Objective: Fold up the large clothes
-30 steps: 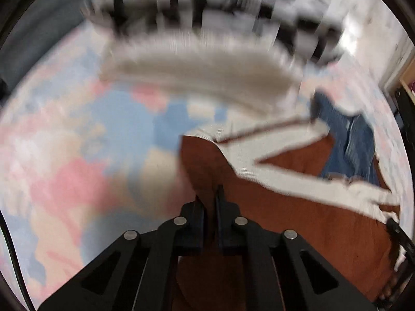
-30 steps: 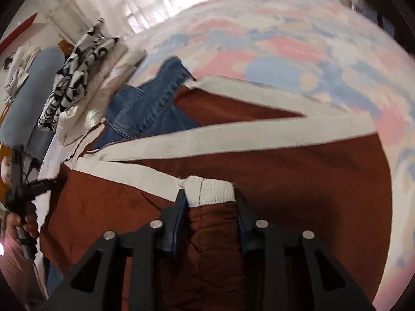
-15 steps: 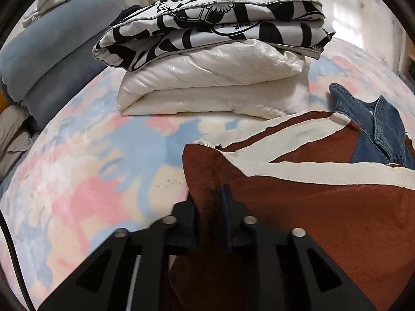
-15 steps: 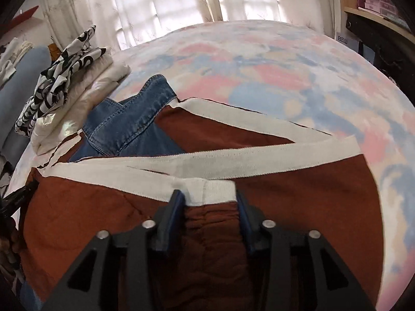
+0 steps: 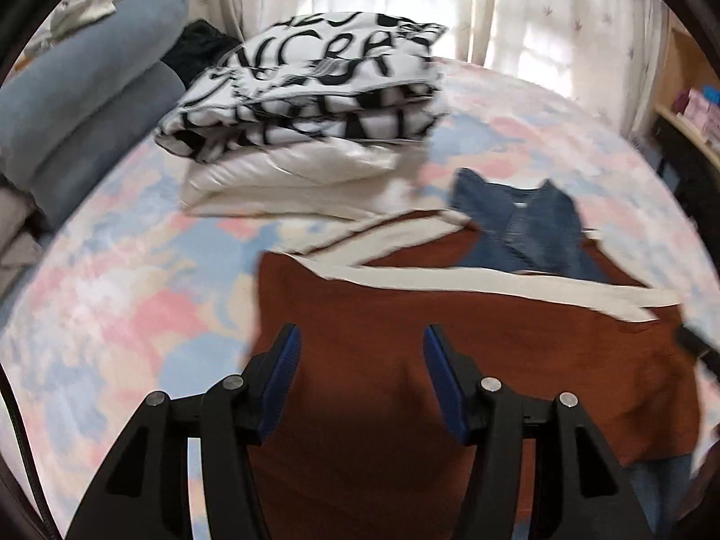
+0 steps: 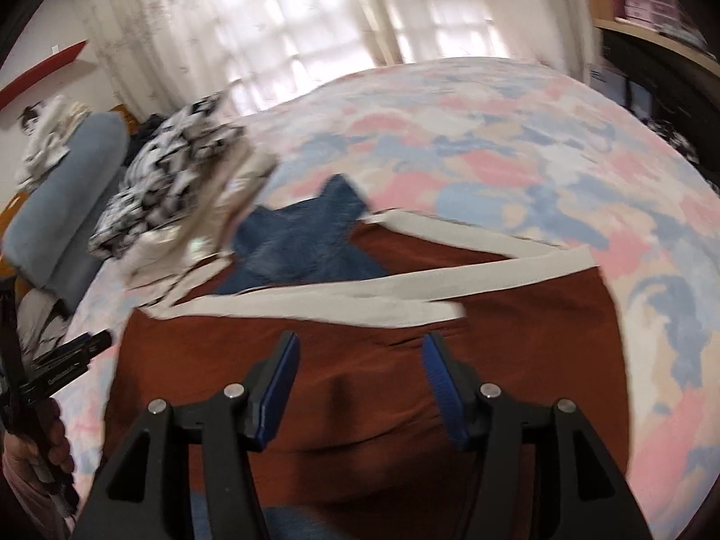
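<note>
A rust-brown garment with cream bands lies folded flat on the bed, over a blue denim piece. My left gripper is open and empty, just above the garment's left part. In the right wrist view the same brown garment, its cream bands and the denim show. My right gripper is open and empty above the garment's middle. The left gripper also shows there at the left edge.
A folded stack with a black-and-white printed cloth on a white quilt sits at the back of the pastel bedspread. Blue rolled bedding lies at the left. Curtains and a shelf stand behind.
Both grippers have opened and let go of the brown garment, which now lies flat. Both have pulled back and up a little.
</note>
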Action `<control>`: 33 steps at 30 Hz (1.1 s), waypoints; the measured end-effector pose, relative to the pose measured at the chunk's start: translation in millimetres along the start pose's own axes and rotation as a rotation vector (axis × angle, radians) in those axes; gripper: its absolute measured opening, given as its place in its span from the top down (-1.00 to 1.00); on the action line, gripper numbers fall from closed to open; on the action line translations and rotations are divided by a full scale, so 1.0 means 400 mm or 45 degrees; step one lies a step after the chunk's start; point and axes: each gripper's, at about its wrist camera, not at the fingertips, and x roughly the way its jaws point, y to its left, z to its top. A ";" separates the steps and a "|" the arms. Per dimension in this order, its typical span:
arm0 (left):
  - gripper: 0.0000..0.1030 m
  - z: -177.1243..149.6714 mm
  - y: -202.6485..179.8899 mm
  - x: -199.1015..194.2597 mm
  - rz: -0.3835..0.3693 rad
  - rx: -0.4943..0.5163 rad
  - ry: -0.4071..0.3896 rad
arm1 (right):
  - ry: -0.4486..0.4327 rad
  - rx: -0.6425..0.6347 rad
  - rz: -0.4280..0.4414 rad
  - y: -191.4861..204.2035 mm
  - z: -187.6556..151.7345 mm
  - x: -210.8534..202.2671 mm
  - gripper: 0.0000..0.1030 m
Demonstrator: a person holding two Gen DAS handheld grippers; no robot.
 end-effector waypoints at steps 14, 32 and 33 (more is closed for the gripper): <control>-0.05 -0.192 -0.018 0.099 0.097 0.032 0.121 | 0.183 -0.159 -0.126 0.063 -0.116 0.128 -0.10; -0.36 -0.183 0.047 -0.070 0.069 -0.043 0.038 | 0.103 0.235 -0.067 -0.187 -0.148 -0.088 -0.04; -0.37 -0.181 0.043 -0.086 0.069 -0.032 0.026 | 0.098 0.238 -0.055 -0.179 -0.151 -0.100 -0.04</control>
